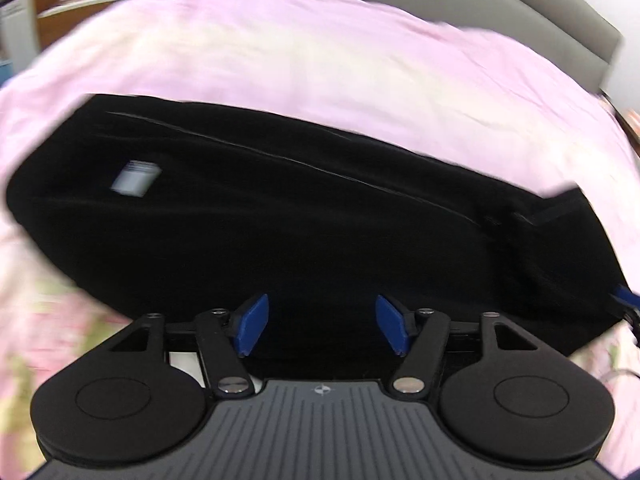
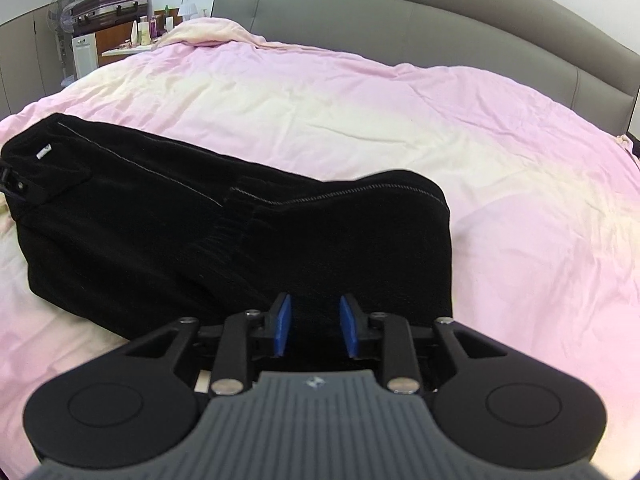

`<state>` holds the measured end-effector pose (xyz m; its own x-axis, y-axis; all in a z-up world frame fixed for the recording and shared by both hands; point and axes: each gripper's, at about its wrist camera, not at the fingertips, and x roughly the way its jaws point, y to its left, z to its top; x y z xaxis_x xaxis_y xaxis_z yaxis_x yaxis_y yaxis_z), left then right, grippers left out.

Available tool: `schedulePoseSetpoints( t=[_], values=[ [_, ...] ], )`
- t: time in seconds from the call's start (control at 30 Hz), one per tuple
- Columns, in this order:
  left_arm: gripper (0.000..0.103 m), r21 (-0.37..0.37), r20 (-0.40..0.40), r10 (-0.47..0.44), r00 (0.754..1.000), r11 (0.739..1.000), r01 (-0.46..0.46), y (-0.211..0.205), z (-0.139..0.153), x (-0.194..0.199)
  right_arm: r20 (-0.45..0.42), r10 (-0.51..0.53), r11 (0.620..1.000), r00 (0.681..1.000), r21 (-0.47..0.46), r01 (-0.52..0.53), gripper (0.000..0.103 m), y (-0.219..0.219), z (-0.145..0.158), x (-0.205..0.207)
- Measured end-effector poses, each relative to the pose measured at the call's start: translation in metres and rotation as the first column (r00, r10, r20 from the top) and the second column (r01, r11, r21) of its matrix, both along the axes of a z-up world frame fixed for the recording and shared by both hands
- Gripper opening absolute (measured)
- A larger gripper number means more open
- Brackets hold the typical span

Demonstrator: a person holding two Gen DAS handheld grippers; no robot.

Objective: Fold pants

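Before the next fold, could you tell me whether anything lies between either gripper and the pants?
Nothing visible does. The left gripper and the right gripper are both open at the near edge of the pants, which lie on the bedspread.

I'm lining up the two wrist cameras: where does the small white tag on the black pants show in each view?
Left wrist: the white tag lies blurred, left of centre on the black pants.
Right wrist: the white tag sits at the far left, near the upper corner of the pants.
Shared landmark: the grey headboard beyond the pink bedcover.
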<state>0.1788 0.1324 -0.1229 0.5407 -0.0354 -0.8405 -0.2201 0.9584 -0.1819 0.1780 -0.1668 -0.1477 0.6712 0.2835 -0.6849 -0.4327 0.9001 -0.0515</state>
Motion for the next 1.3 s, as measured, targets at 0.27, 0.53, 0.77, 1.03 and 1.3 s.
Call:
schedulePoseSetpoints(
  t=[0.27, 0.53, 0.77, 1.03, 1.3],
  values=[
    [0.087, 0.068, -0.037, 0.180, 0.983, 0.982, -0.177, 0.075, 0.019, -0.006, 0.011, 0.015, 1.000, 1.000, 0.014, -0.015, 0.028, 0.039, 0.017, -0.015],
    [0.089, -0.014, -0.044, 0.264, 0.964, 0.964, -0.265, 0.122, 0.012, -0.014, -0.010, 0.028, 0.999, 1.000, 0.044, -0.027, 0.029, 0.082, 0.025, -0.013],
    [0.088, -0.168, -0.105, 0.390, 0.915, 0.900, -0.403, 0.152, -0.017, -0.012, -0.034, 0.088, 0.995, 0.996, 0.048, -0.087, 0.029, 0.137, 0.021, -0.011],
    [0.088, -0.289, -0.127, 0.453, 0.882, 0.834, -0.470, 0.175, -0.035, -0.003, -0.081, 0.158, 0.986, 0.984, 0.061, -0.154, 0.029, 0.205, 0.003, -0.009],
    [0.089, -0.322, -0.116, 0.526, 0.843, 0.783, -0.533, 0.189, -0.046, 0.001, -0.106, 0.231, 0.973, 0.967, 0.058, -0.226, 0.032, 0.263, -0.014, -0.010]
  ],
)
